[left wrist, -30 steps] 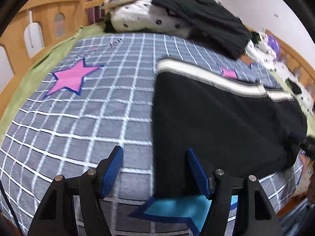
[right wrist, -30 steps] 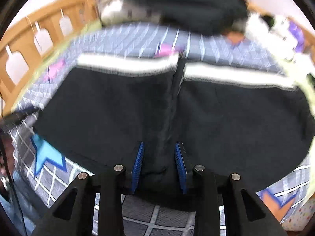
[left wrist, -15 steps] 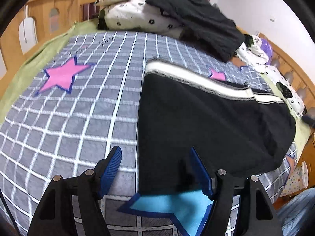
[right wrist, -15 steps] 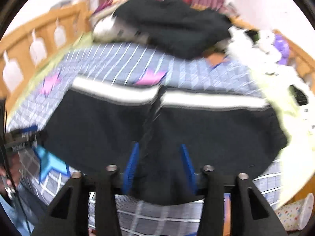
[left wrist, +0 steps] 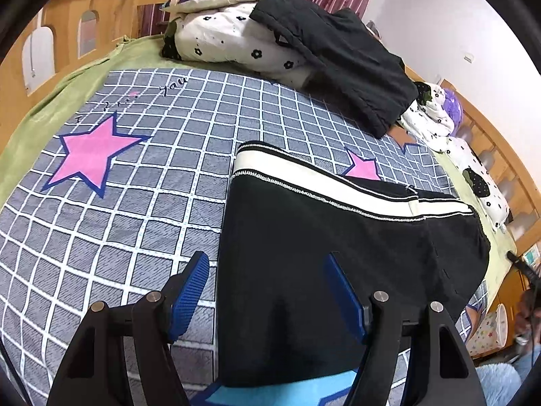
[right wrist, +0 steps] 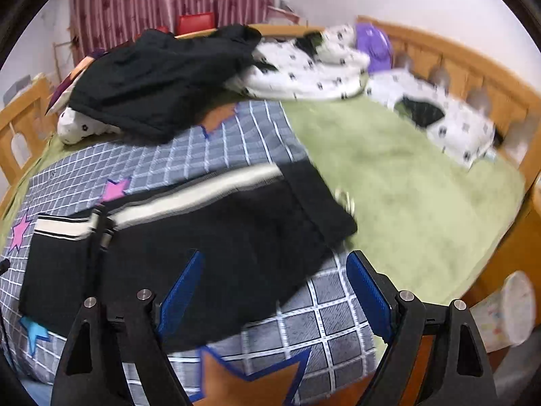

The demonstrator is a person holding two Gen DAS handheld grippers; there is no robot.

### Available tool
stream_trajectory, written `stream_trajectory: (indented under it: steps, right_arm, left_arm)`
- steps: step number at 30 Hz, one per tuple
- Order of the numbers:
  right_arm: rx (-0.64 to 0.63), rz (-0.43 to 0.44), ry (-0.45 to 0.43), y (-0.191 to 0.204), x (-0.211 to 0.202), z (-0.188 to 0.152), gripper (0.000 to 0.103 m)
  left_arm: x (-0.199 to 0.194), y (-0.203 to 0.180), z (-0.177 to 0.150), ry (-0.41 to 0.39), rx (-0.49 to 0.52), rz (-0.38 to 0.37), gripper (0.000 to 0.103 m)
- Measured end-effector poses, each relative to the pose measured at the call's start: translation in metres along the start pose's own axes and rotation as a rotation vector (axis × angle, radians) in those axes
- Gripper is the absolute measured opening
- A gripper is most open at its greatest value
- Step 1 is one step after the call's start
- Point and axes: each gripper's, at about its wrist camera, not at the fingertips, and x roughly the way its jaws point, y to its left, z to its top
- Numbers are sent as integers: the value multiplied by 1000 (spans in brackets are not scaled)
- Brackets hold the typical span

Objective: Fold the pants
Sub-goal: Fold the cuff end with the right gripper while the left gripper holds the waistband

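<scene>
Pants [left wrist: 338, 257], paper cup [right wrist: 515, 308] right-view only

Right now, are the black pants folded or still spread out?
Spread out, at most partly folded. The black pants lie flat across the checked bedspread, cream waistband stretched full width, and both tongs are open, holding nothing.

Legible text, one item: dark handwritten-style lettering [left wrist: 173, 85] printed on the grey checked bedspread [left wrist: 142, 176], near its far edge beside the green blanket [left wrist: 84, 77]. It appears to read "you". A second, fainter line of the same script [left wrist: 111, 105] sits just above the large pink star [left wrist: 89, 150]; too small to read. No other labels, brands, numbers or signs can be read in either view.
</scene>
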Motion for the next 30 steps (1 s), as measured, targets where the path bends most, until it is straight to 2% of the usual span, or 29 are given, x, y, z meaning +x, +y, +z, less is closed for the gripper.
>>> stream_trajectory:
  steps: [4,7,9,12,15,16,18,19,20,23,25,30]
  right_arm:
    - [100,55,42,-25,54,-26,86]
    - [189,115,73,-37,88,-32,82]
    - [243,138,77,-41,106,-31,82]
    - [305,136,70,-45,128,-26,71]
    - [327,106,49,-43,137,-15,63]
    - [327,86,42,-41,137,-14,55]
    - [310,62,26,-38,132,-10,44]
    - [292,56,-3,-34,124,-7,38]
    - [276,54,-31,-32,117,-6,36]
    - [195,11,-130,-5,86,10,29]
    - [108,-12,-185,23,61,28,27]
    - [23,40,-286,80,6,71,25]
  left_arm:
    - [16,5,2,7,24,16,69]
    - [34,14,8,25,22,22,68]
    - [49,24,15,49,-6,-11,68]
    - [76,38,23,94,-53,-68,66]
    - [99,41,23,135,-57,-105,64]
    - [101,39,23,121,-46,-108,62]
    - [104,31,27,128,-19,-138,36]
    - [104,29,29,133,-20,-140,15]
    - [97,23,33,102,-16,-125,11]
    - [76,8,43,42,22,-103,10]
    - [56,0,56,-4,16,-139,10]
    - [22,10,90,-65,-43,-200,10]
